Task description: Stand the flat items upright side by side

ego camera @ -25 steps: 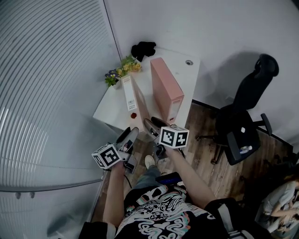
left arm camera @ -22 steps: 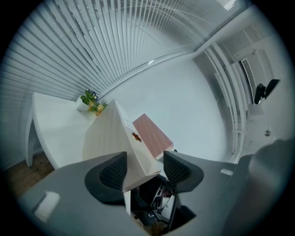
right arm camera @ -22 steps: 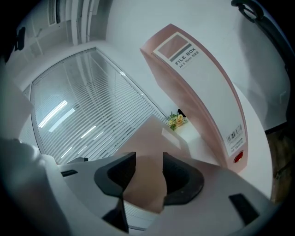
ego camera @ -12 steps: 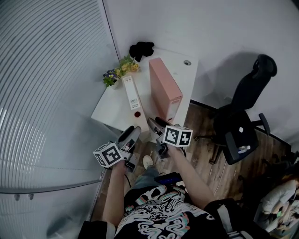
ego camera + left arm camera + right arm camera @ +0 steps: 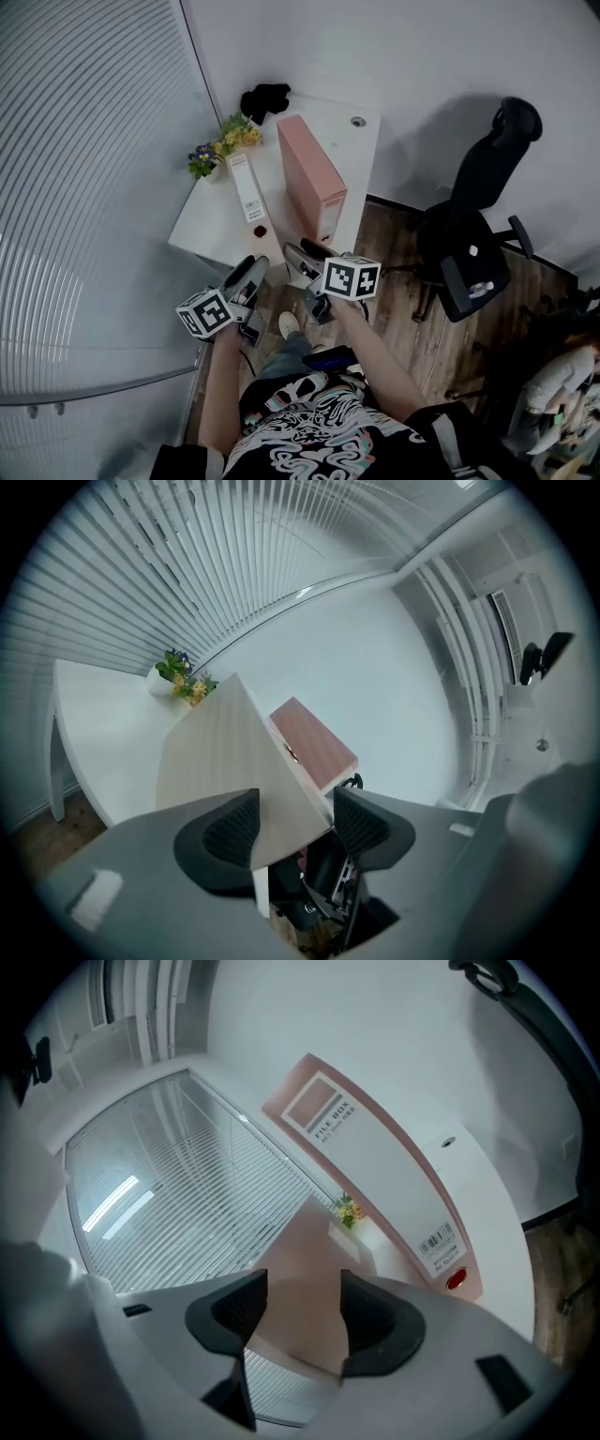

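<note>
In the head view, 2 file boxes are seen standing on edge on the white table [image 5: 208, 217], side by side with a gap between them. The narrow file box [image 5: 246, 186] is nearer the flowers [image 5: 217, 145], and the wide pink file box [image 5: 309, 178] stands beside it. The left gripper [image 5: 251, 270] and right gripper [image 5: 305, 253] are held at the table's near edge, each in line with 1 box.

In the left gripper view, the jaws are spread. The narrow file box reaches in between them, but a dark gap shows at the right pad, so no pinch is judged.

In the right gripper view, the jaws have just been opening and stand apart. The end of the wide pink file box is seen between them, seemingly unpressed.

The release is best finished with both pairs kept wide and drawn straight back along the jaws' line. Sideways drift is to be avoided, since the narrow file box would probably topple at a nudge.
</note>
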### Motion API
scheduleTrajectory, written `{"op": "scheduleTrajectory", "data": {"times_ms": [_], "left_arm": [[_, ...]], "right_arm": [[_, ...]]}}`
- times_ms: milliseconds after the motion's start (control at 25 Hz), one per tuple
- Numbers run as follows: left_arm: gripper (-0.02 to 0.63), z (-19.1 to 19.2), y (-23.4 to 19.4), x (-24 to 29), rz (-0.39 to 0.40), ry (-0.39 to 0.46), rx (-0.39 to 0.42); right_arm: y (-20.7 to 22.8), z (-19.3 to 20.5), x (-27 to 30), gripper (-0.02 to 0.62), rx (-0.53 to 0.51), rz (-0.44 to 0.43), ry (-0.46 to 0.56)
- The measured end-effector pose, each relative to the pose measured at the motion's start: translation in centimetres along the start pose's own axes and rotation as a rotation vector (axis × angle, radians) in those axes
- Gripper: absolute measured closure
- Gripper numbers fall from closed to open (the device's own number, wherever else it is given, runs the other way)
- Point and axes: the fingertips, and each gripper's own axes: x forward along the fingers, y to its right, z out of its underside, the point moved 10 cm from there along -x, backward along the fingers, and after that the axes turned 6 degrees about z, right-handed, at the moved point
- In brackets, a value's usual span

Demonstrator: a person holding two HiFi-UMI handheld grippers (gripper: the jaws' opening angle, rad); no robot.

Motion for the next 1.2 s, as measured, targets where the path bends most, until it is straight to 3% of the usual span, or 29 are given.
{"op": "scheduleTrajectory", "data": {"times_ms": [360, 640, 880, 1040, 1200], "left_arm": [[0.377, -0.3, -0.9, 0.1, 0.014, 0.024, -0.052], [0.377, -2.2, -2.1, 0.9, 0.048, 0.040, -0.090], [0.379, -4.7, -5.7, 1.8, 0.117, 0.099, -0.229], [0.379, -6.3, -8.3, 3.1, 0.211, 0.066, -0.290], [0.379, -6.9, -10.6, 4.4, 0.267, -0.035, -0.320]], "right_arm": [[-3.6, -2.5, -1.6, 0.341, -0.160, -0.038, -0.011], [-5.6, -4.4, -0.3, 0.318, -0.325, 0.031, -0.094], [-7.5, -6.4, 2.8, 0.313, -0.403, 0.090, -0.123], [-8.3, -8.0, 6.4, 0.301, -0.439, 0.146, -0.171], [-8.8, -9.1, 10.2, 0.288, -0.461, 0.215, -0.233]]}}
